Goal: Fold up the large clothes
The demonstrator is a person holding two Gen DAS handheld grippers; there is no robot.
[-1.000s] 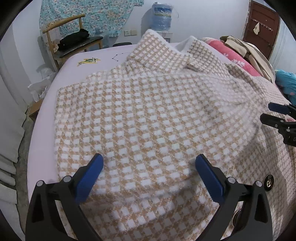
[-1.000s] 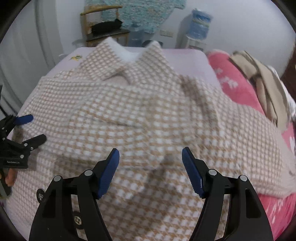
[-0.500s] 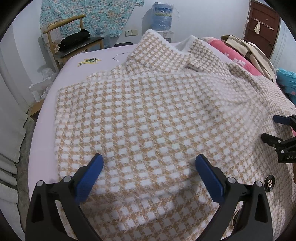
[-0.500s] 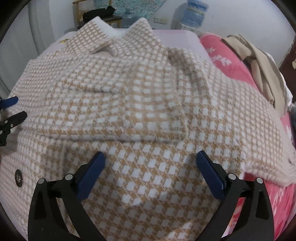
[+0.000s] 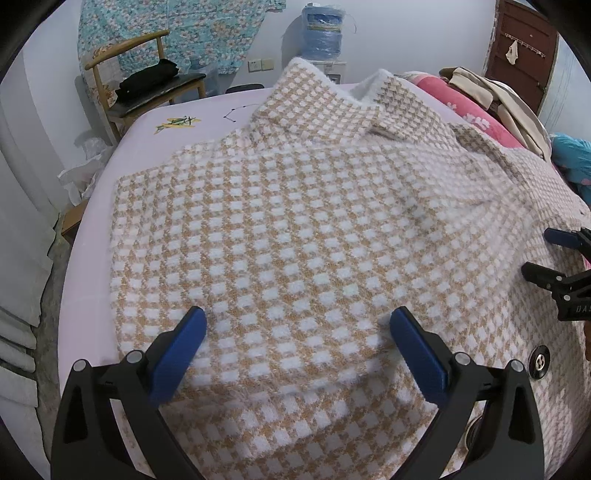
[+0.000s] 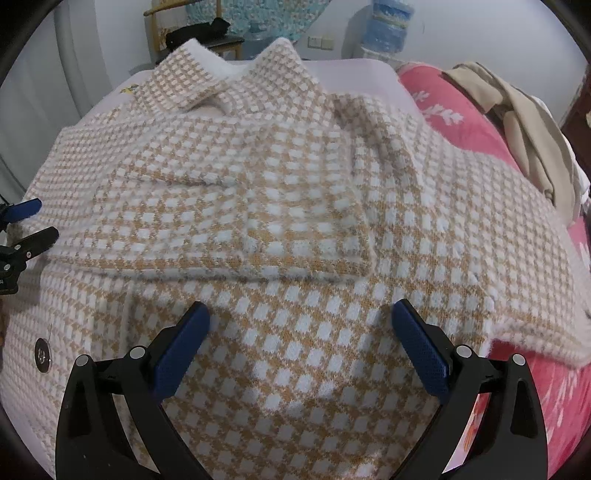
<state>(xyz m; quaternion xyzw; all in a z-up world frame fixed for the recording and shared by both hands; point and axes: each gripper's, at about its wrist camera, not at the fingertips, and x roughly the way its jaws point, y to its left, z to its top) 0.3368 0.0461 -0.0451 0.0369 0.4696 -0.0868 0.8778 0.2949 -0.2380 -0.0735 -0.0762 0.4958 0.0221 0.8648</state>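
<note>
A large knitted cardigan (image 5: 314, 236), checked in tan and white, lies spread across a bed covered by a pale lilac sheet (image 5: 147, 140). Its collar (image 6: 236, 77) points toward the far end of the bed. In the right wrist view one sleeve (image 6: 258, 221) is folded across the chest, its cuff edge lying flat on the body of the garment. A round metal snap button (image 6: 42, 356) sits on the near front edge, also seen from the left wrist view (image 5: 539, 363).

The left gripper (image 5: 297, 332) hovers over the near hem with its blue-padded jaws spread wide and nothing clamped between them. The right gripper (image 6: 299, 325) is likewise fully released, its jaws wide apart above the fabric, grasping nothing. Each gripper appears at the edge of the other's view.

To the right of the cardigan lies a pink floral blanket (image 6: 461, 110) with beige clothing (image 6: 524, 122) piled on it. Beyond the bed stand a wooden chair (image 5: 147, 81) holding a black item, a blue water bottle (image 5: 323, 31) on a dispenser, and a floral cloth (image 5: 177, 26) hanging on the wall.
</note>
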